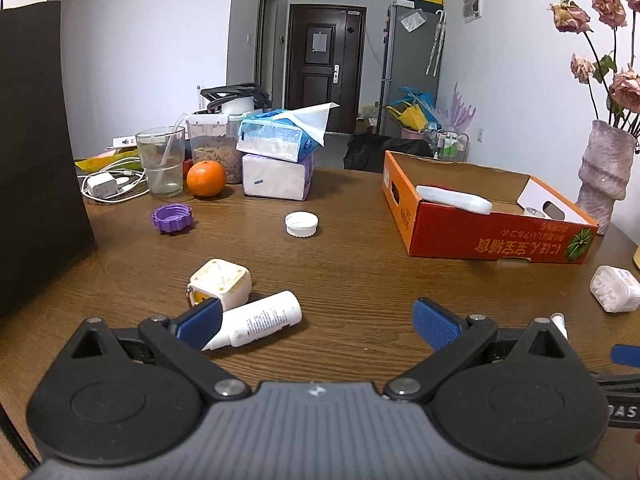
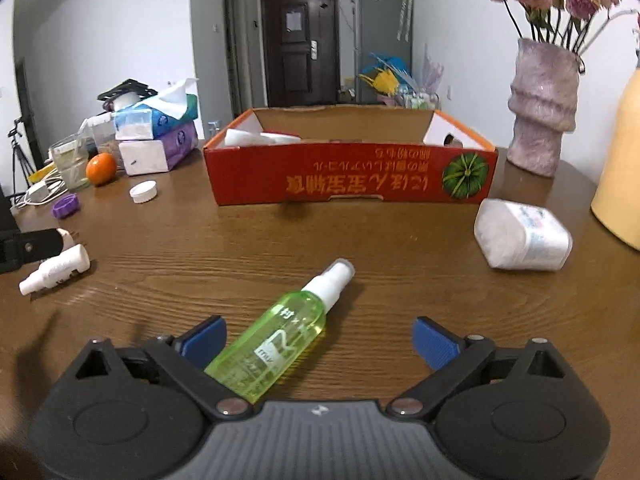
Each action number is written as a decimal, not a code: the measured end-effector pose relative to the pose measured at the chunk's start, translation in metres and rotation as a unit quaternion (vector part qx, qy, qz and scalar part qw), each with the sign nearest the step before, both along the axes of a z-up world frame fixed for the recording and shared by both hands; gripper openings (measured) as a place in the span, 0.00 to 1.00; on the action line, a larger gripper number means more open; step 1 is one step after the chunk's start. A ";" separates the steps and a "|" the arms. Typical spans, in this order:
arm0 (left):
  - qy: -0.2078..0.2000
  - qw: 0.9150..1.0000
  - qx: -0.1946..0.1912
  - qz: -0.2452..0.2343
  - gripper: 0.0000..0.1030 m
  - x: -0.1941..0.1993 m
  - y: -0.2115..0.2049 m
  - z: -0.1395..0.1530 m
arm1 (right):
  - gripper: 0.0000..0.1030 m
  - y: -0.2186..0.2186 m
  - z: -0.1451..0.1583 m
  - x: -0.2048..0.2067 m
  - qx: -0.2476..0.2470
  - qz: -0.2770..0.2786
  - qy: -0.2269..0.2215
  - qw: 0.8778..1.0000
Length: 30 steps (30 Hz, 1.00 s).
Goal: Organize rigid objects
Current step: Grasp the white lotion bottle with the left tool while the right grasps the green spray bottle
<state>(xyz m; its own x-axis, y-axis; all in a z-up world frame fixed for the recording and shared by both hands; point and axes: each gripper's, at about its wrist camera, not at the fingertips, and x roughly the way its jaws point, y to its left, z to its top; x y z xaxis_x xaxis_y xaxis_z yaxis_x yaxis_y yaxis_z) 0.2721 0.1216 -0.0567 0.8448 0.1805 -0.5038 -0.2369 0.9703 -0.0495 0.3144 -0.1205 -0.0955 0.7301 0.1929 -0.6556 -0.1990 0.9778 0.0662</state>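
Both grippers are hanging wide open and gripping nothing, the right gripper [image 2: 318,344] straddling the green spray bottle [image 2: 280,336], the left gripper [image 1: 318,326] lining up beside the white tube [image 1: 260,318], seemingly readying pickups for the cardboard box [image 2: 352,178].

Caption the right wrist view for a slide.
Open right gripper straddles a green spray bottle before the orange box.
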 end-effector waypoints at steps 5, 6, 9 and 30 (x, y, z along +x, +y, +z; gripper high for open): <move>0.006 1.000 -0.002 0.000 1.00 0.001 0.004 -0.002 | 0.64 0.006 -0.004 0.003 0.016 -0.003 0.023 1.000; 0.008 1.000 -0.003 0.000 1.00 0.001 0.006 -0.002 | 0.59 0.007 -0.004 0.004 0.014 -0.003 0.025 1.000; 0.013 1.000 -0.006 0.004 1.00 0.003 0.008 -0.003 | 0.38 0.006 -0.008 0.007 0.005 -0.008 0.034 0.999; 0.062 0.995 -0.011 0.082 1.00 0.031 0.032 -0.026 | 0.29 -0.025 -0.004 0.020 0.014 0.016 -0.019 1.000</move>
<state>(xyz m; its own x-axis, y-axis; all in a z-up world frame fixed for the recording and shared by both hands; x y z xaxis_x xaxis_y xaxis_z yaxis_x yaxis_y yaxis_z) 0.3027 0.1538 -0.0824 0.7357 0.2981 -0.6082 -0.3975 0.9171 -0.0313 0.3342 -0.1456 -0.0999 0.7474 0.2342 -0.6217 -0.2324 0.9688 0.0856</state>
